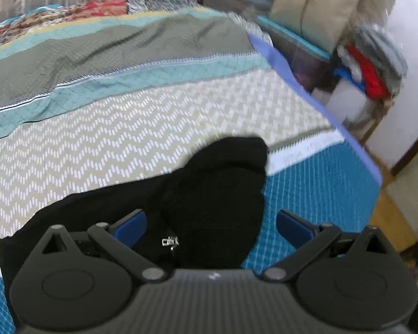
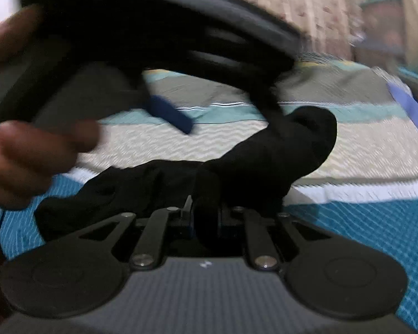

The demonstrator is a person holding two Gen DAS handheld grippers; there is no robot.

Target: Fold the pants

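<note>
The right hand-held gripper [image 2: 204, 217] had its jaws drawn nearly together and clamped on a fold of the black pants [image 2: 264, 156]; dark fabric filled the narrow gap between the two linkage arms. From that grip the pants ran away from the camera in a bunched ridge, with one rounded end raised at the upper right and a lower, crumpled portion spread to the left on the bed.

The left hand-held gripper [image 1: 210, 224] had its jaws well apart. Its blue pads [image 1: 131, 226] stood on either side of the black pants [image 1: 214, 194] without pressing on them. A small metal zipper pull [image 1: 170, 242] showed on the fabric between the pads. In the right wrist view the left hand-held gripper [image 2: 170, 112] appeared as a blurred dark body above the pants, with one blue pad visible, carried by a hand [image 2: 28, 150] at the left edge.

The pants lay on a quilted bedspread [image 1: 125, 139], across the boundary between a bright blue grid-patterned band and a beige chevron band. Beyond these were a teal band, an olive band and a floral patchwork section [image 1: 69, 16]. A lavender border [image 1: 306, 83] marked the right edge of the bed. Past that edge, a blurred stack of red, white and blue items [image 1: 359, 66] stood beside a pale wall.
</note>
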